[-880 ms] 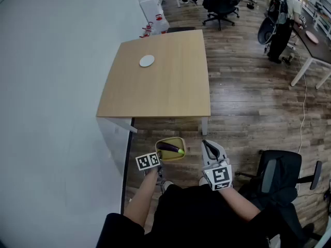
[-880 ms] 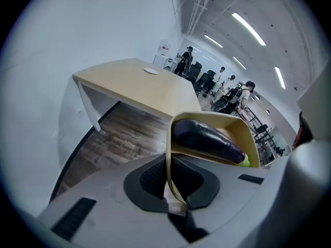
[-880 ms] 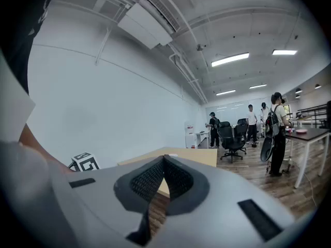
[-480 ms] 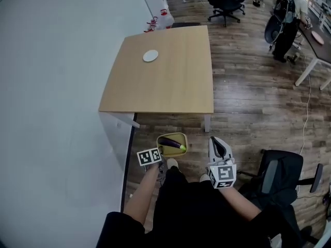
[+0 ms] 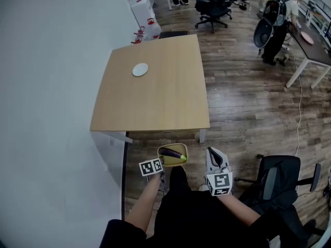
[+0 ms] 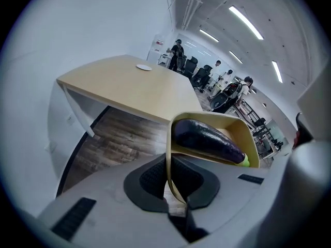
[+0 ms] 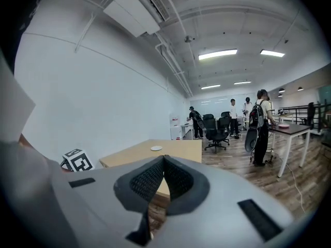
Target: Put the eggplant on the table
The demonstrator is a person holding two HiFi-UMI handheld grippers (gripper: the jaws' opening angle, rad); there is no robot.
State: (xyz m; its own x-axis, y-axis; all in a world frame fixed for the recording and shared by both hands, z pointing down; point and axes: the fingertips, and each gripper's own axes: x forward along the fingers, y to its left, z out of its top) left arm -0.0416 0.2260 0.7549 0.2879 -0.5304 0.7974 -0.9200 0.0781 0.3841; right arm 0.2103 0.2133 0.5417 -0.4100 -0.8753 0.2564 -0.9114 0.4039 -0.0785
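Clamping the thin near rim of a yellow bowl (image 6: 243, 133), the left claw (image 6: 170, 177) presses its dark pads together on the wall, which stands edge-on between them. The eggplant (image 6: 207, 138) lies inside that bowl, just beyond and above the pads. It is dark purple and glossy, with its green stem end pointing away to the claw's right. Bowl and eggplant hang over the wooden floor (image 5: 248, 112), apart from the desk (image 5: 155, 92), which stands ahead of both claws.

Just to the right of the left claw and the bowl, the right claw (image 7: 163, 175) has its jaws together with nothing between them. It points almost level toward the desk, while the left claw tips more steeply down.

Far ahead of the left claw, a small white disc (image 5: 140, 69) rests on the desk's light wooden top, toward its left side. A black office chair (image 5: 276, 177) sits close on the right claw's right. Well beyond the desk and off to the right stand more office chairs and several people, among them a person wearing a backpack (image 5: 276, 25).
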